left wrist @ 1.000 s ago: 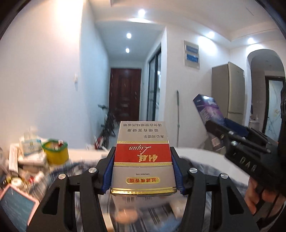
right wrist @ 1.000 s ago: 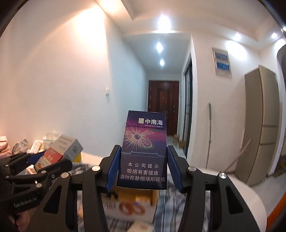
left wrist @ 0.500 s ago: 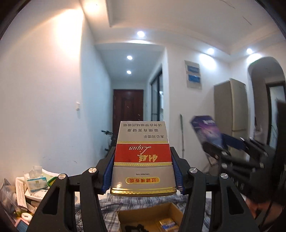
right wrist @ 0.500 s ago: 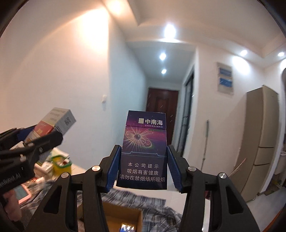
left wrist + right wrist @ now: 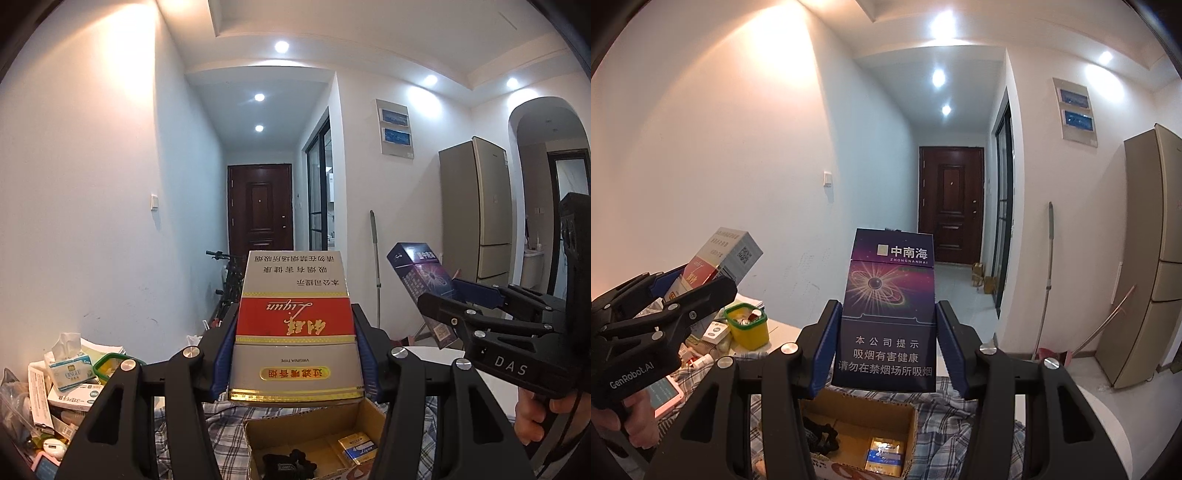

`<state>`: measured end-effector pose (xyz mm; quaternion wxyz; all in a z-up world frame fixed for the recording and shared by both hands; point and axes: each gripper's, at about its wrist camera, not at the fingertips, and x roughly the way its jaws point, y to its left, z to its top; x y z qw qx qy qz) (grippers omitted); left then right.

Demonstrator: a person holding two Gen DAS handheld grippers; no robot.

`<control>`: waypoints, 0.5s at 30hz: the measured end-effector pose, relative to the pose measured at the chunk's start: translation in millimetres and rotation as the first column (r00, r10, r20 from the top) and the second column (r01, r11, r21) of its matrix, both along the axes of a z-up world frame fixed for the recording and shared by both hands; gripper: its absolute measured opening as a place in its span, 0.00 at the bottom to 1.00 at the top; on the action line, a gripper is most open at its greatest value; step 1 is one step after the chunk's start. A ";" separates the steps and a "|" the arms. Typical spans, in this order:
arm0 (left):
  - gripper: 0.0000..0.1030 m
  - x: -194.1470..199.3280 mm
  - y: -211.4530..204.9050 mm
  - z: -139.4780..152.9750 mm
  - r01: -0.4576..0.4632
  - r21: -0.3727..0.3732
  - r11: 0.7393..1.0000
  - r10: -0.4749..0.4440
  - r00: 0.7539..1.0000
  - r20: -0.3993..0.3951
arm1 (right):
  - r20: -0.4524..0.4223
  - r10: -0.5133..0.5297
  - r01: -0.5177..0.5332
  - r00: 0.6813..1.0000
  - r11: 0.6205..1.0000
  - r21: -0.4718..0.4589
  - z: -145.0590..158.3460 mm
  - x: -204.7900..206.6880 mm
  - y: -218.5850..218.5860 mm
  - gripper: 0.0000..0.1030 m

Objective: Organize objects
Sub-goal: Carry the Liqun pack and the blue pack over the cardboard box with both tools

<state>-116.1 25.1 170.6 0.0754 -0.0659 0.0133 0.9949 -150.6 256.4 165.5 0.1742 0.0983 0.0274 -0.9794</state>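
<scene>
A: Nearest, left wrist view?
B: Left claw [image 5: 295,354] clamped on the silver-and-red cigarette pack [image 5: 295,325], held upside down, dead centre. Same grip as a second ago.
A: And the other?
B: Right claw [image 5: 884,343] closed on the purple cigarette pack [image 5: 889,314], upright, centre of its own view; seen from the left camera at 3 o'clock [image 5: 421,277], tilted. No change in either hold.
A: Below?
B: Open cardboard box [image 5: 369,410] at 6 o'clock under both claws, on a plaid cloth [image 5: 221,417]. Not visible a second ago, only blur; now sharp. Inside, a gold-and-blue pack [image 5: 884,458] and something black [image 5: 291,465], unclear what.
A: Sideways?
B: At 8 o'clock, clutter on the desk [image 5: 783,332]: tissue pack [image 5: 68,365], yellow-green tub [image 5: 746,325].
A: Farther?
B: Bicycle [image 5: 231,280] by the corridor, dark door [image 5: 260,206] at 12 o'clock, fridge [image 5: 480,210] at 2 o'clock. Lower in frame a second ago.
</scene>
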 end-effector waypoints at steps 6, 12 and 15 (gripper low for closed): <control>0.56 -13.1 0.8 -3.4 -0.022 0.007 1.000 0.022 0.999 0.023 | 0.053 0.004 -0.004 0.999 1.000 0.005 -8.2 -10.7 -0.9 0.49; 0.56 -35.6 -2.5 -17.8 -0.020 0.044 0.999 0.016 0.995 0.100 | 0.039 -0.031 0.029 0.999 0.999 0.037 -9.5 -14.8 -0.1 0.49; 0.56 -44.6 -0.9 -25.3 -0.007 0.053 0.999 -0.001 0.990 0.142 | 0.111 -0.015 0.008 0.994 0.998 0.064 -18.4 -28.2 -2.1 0.49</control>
